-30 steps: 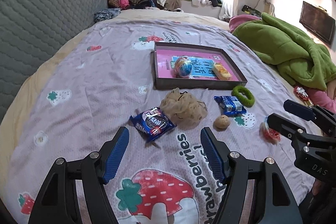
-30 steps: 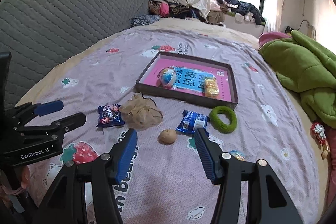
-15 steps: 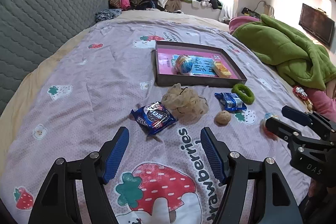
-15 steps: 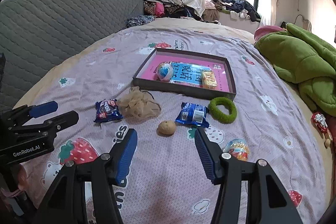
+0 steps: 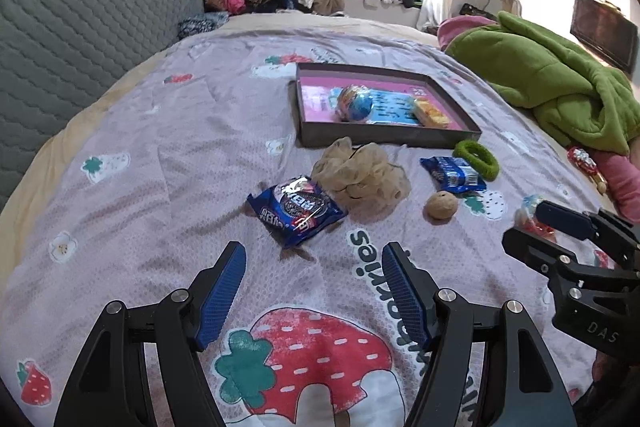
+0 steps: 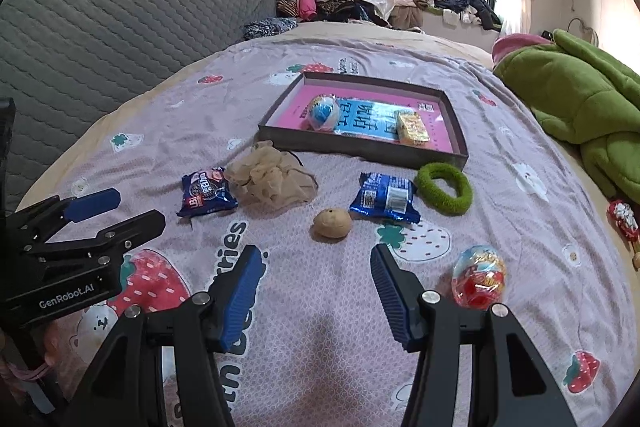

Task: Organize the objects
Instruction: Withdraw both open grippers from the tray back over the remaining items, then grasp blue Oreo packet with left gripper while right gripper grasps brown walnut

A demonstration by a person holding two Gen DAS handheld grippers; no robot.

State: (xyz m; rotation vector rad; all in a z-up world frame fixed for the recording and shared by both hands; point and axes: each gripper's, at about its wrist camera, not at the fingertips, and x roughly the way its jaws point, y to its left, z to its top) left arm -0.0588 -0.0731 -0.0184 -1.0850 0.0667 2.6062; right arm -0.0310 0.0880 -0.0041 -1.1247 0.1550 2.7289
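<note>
Two snack packets (image 6: 208,191); two toy eggs (image 6: 478,275).

On the bed (image 6: 160,115) we found a tray (image 6: 360,147) holding a ball (image 6: 325,113) and, to its right, a small packet (image 6: 412,127). Before the tray lay, left to right, a snack pack (image 6: 206,191), a crumpled net (image 6: 272,179), a second pack (image 6: 385,197) and a ring (image 6: 443,187). A nut (image 6: 332,223) sat nearer us; an egg-shaped toy (image 6: 478,277) lay to its right.

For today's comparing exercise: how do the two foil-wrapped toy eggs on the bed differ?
The blue egg lies inside the tray; the red egg lies on the bedsheet, outside it. The blue egg's wrapper is mostly blue and white; the red egg's is mostly red with yellow. Both are egg-shaped, shiny, and untouched by either tool.
</note>
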